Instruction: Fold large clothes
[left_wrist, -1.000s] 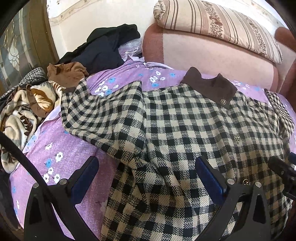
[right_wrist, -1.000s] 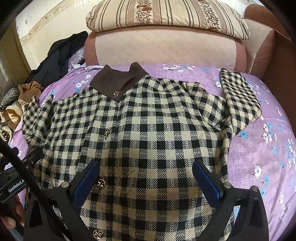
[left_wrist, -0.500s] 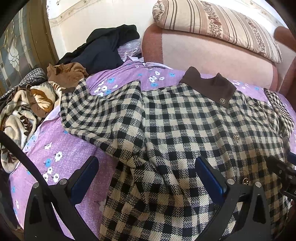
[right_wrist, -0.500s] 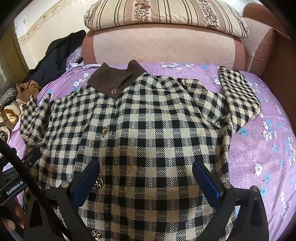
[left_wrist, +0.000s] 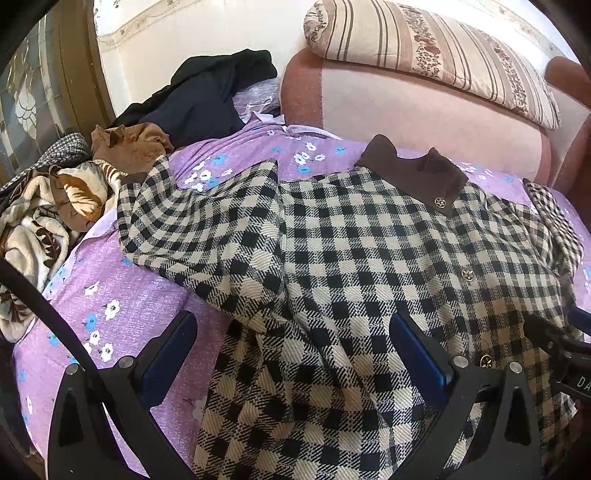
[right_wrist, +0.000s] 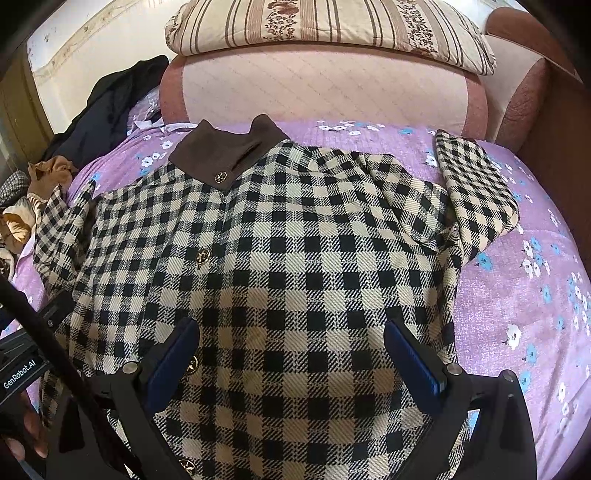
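A black-and-cream checked coat (right_wrist: 295, 258) with a brown collar (right_wrist: 229, 151) and gold buttons lies face up on a purple flowered bed cover (right_wrist: 517, 302). It also shows in the left wrist view (left_wrist: 369, 266). Its left sleeve (left_wrist: 177, 214) lies spread toward the bed's left side; its right sleeve (right_wrist: 476, 184) is bent upward. My left gripper (left_wrist: 291, 354) is open and empty above the coat's lower left part. My right gripper (right_wrist: 291, 354) is open and empty above the coat's lower middle.
A pile of other clothes (left_wrist: 55, 206) and a dark garment (left_wrist: 207, 99) lie at the bed's left. A pink padded headboard (right_wrist: 325, 92) with a striped pillow (right_wrist: 332, 29) stands behind. A wooden frame (left_wrist: 81, 66) is at far left.
Both grippers have moved slightly forward over the coat. The coat has not moved and both grippers stay open.
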